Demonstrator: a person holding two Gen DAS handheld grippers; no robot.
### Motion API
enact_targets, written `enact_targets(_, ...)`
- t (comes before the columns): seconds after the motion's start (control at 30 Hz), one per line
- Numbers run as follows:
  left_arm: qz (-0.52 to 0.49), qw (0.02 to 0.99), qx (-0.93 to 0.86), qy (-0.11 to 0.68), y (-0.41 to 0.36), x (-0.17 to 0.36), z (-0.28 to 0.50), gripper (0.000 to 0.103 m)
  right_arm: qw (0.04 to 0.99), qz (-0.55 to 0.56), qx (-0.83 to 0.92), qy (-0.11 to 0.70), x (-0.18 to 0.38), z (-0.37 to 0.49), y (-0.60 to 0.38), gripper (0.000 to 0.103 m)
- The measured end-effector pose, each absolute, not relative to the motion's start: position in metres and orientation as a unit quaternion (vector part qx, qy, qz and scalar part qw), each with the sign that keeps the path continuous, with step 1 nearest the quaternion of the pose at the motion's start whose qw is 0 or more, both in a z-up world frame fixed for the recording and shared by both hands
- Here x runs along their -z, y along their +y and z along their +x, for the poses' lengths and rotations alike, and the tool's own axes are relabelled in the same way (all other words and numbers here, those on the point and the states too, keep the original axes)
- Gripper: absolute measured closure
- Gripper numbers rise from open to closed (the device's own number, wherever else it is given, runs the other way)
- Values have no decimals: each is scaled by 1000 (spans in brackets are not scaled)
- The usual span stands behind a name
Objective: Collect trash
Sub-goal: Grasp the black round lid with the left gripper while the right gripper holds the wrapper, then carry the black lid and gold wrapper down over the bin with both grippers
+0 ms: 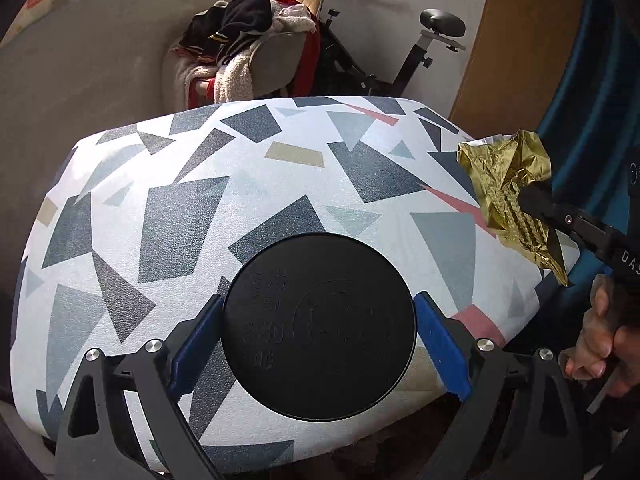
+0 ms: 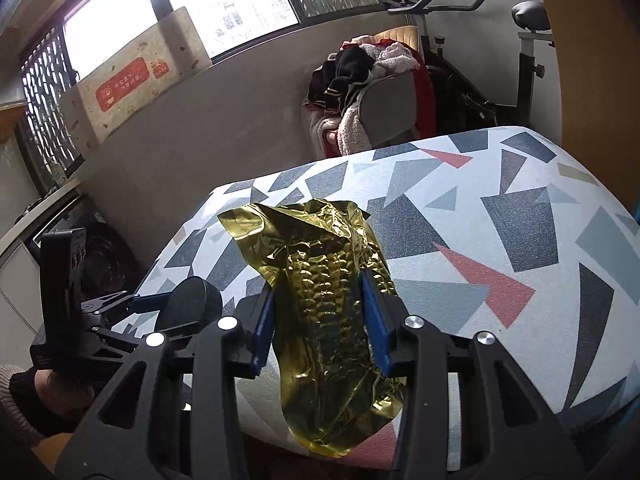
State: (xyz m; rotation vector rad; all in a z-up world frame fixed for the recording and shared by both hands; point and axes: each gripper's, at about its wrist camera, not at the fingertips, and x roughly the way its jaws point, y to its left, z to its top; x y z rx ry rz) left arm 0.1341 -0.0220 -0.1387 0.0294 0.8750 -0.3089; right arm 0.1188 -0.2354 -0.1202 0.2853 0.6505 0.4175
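Your left hand-held gripper (image 1: 319,330) clamps a black round container (image 1: 319,326); your right hand-held gripper (image 2: 325,322) grips a gold wrapper (image 2: 332,320).

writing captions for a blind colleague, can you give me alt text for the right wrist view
The right gripper is shut on a crumpled gold foil wrapper, held above a table covered in a cloth of grey, blue and pink shapes. At lower left, the left gripper holds a round black container. Behind are a chair piled with clothes and an exercise bike.
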Motion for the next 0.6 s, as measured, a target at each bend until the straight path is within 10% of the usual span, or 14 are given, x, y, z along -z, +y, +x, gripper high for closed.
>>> enact_targets(0.6,0,873,199,445,-26,169,13,12,911,125,-212,332,120,50,-211,61)
